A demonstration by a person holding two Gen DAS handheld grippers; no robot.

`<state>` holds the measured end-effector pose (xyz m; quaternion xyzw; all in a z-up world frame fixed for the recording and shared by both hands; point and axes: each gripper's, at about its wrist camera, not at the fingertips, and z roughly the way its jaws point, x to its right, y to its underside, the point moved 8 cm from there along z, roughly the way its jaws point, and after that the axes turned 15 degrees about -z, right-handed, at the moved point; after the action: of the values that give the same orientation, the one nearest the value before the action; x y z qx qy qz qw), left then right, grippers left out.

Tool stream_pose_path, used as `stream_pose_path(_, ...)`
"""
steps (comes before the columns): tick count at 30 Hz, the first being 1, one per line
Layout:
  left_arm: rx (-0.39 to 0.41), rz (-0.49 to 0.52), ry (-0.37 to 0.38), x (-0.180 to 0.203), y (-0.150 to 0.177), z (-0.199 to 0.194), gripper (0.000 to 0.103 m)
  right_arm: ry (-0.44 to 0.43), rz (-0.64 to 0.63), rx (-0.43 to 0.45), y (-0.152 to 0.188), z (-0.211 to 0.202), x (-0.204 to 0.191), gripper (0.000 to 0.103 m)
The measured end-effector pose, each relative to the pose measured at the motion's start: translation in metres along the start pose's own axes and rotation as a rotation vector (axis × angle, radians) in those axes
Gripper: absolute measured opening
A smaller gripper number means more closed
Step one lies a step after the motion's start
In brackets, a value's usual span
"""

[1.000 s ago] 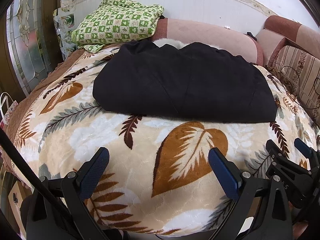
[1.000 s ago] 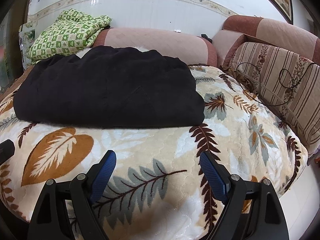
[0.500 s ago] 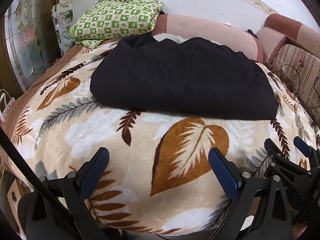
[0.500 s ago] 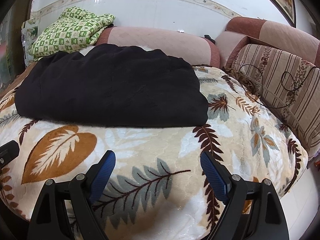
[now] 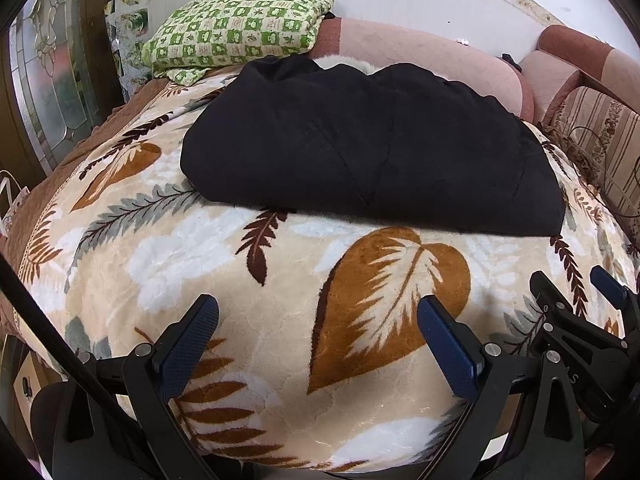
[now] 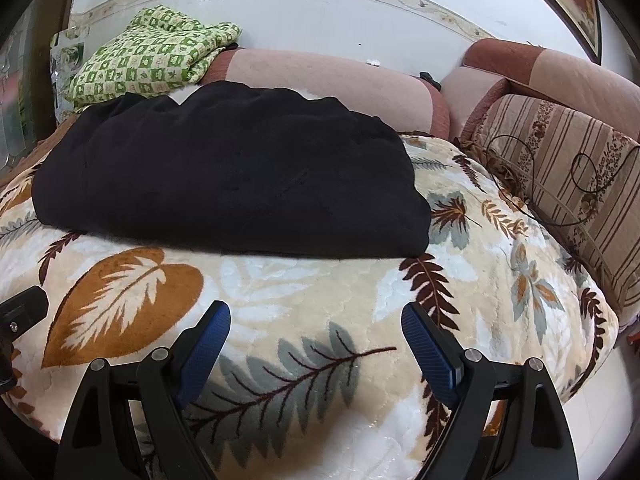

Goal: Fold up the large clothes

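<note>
A large black garment [image 5: 360,152] [image 6: 228,176] lies folded flat on the leaf-patterned blanket [image 5: 248,280] [image 6: 304,288], toward the back of the seat. A bit of white lining shows at its far edge. My left gripper [image 5: 318,312] hovers open over the blanket in front of the garment, with nothing between its blue pads. My right gripper [image 6: 316,316] is open too, above the blanket and short of the garment's near edge. In the left wrist view the right gripper [image 5: 576,304] shows at the right edge.
A green checked folded cloth [image 5: 236,28] [image 6: 148,60] sits at the back left. Pink bolsters [image 6: 320,80] line the wall. A striped cushion [image 6: 560,176] with a dark cord on it stands at the right. A glass door [image 5: 52,80] is at the left.
Both views have shifted slightly, so the garment sits a little differently in frame. The garment itself lies as before and both grippers stay open.
</note>
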<state>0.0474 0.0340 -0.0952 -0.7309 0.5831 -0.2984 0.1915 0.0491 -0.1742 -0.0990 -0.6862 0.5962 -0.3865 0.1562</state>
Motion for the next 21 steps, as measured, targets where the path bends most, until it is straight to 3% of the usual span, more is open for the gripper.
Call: stream_pose_path(21,0.03,0.003,-0.01,-0.003,-0.003,-0.006,0.099,-0.018,-0.036,0.029,-0.011,-0.005,-0.008,0.091)
